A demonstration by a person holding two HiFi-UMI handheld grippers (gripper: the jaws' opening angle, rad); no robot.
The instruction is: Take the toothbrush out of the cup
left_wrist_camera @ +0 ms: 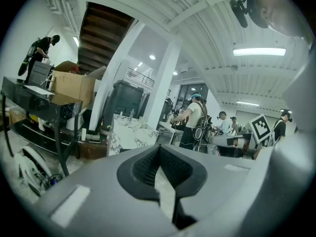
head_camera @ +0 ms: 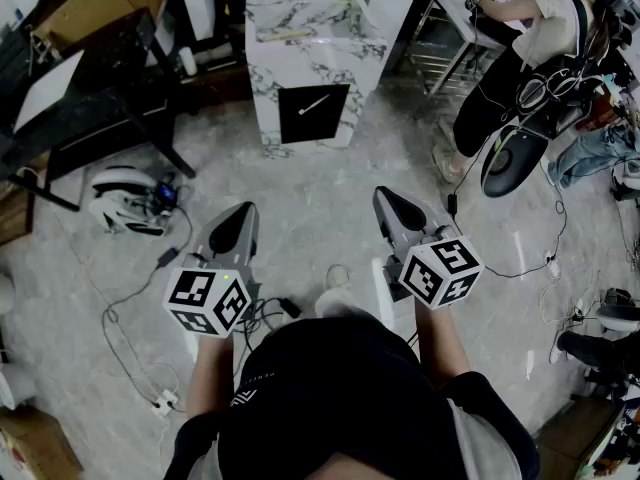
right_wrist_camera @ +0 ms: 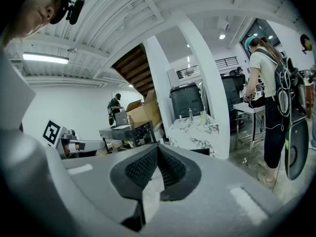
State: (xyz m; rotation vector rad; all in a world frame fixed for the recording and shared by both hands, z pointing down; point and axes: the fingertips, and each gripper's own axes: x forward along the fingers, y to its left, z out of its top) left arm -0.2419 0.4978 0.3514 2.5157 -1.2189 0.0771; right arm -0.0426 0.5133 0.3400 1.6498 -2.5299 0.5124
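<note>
A marble tabletop [head_camera: 305,63] stands on the grey floor [head_camera: 330,208]. 1 person in a white shirt [head_camera: 545,28] leans over a metal table [head_camera: 455,13] at right; a white device [head_camera: 125,200] lies at left.

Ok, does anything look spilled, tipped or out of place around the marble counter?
Nothing on the marble counter looks tipped or spilled. The only mess is on the floor to its left: loose cables and a white device. The left gripper and right gripper are shut and empty.

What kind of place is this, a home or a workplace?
Probably a workshop or lab, not a home: a freestanding marble-pattern counter, a cardboard box on a dark rack, and another person wearing strapped-on gear.
</note>
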